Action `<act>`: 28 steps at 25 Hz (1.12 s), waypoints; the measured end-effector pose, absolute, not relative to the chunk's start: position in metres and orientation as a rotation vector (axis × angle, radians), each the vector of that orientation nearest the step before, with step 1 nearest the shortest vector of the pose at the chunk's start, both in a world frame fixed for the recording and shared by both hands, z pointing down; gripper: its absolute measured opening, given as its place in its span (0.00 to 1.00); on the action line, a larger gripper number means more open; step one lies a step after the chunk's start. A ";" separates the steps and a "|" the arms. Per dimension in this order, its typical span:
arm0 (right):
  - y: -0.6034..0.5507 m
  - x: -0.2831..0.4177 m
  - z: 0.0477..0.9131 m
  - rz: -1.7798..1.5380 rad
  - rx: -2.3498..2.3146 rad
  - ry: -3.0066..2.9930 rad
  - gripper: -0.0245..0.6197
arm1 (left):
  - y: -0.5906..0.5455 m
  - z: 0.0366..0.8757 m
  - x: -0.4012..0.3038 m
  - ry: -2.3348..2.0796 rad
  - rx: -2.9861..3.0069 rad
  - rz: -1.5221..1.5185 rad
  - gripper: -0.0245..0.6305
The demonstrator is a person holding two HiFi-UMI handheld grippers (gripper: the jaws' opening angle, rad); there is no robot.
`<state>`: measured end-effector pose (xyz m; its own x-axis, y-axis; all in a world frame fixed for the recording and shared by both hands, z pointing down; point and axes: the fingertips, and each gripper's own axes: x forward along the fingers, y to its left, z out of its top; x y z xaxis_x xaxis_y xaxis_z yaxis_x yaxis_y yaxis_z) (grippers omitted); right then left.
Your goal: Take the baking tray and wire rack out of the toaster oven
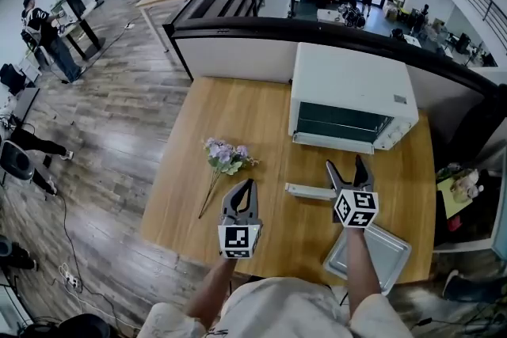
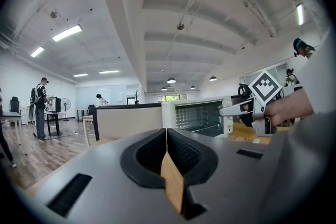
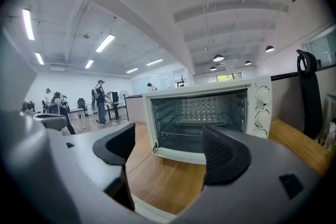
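Baking tray (image 1: 388,256) only in head view

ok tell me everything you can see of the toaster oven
The toaster oven is a white metal-looking box standing upright at the far edge of the wooden table. Its door is folded down open, showing a dark inside with a wire rack across it. Three white knobs run down the front's right side. Nothing else touches it.

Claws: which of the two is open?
The right claw, facing the toaster oven: its jaws stand wide apart with nothing between them, while the left claw is shut.
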<state>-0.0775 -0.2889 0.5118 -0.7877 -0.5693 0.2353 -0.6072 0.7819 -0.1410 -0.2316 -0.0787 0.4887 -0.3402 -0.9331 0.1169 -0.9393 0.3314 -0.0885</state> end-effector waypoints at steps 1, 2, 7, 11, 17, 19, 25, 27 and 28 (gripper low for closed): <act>-0.294 -0.079 0.515 0.329 0.928 -2.793 0.67 | -0.084 0.491 -0.230 -2.521 1.778 0.224 0.07; -0.298 -0.080 0.519 0.345 0.926 -2.791 0.67 | -0.089 0.493 -0.229 -2.515 1.778 0.226 0.07; -0.320 -0.082 0.537 0.431 0.925 -2.775 0.67 | -0.113 0.494 -0.226 -2.500 1.777 0.242 0.07; -0.339 -0.084 0.552 0.486 0.931 -2.754 0.67 | -0.134 0.498 -0.223 -2.480 1.797 0.255 0.06; -0.363 -0.090 0.572 0.571 0.933 -2.735 0.67 | -0.162 0.501 -0.221 -2.455 1.813 0.277 0.07; -0.371 -0.094 0.578 0.605 0.936 -2.732 0.67 | -0.170 0.504 -0.221 -2.450 1.811 0.274 0.07; -0.391 -0.106 0.596 0.714 0.933 -2.716 0.67 | -0.190 0.515 -0.221 -2.415 1.818 0.303 0.07; -0.396 -0.109 0.601 0.750 0.934 -2.711 0.67 | -0.196 0.519 -0.221 -2.405 1.823 0.316 0.07; -0.399 -0.111 0.604 0.765 0.935 -2.711 0.67 | -0.198 0.521 -0.220 -2.400 1.824 0.320 0.07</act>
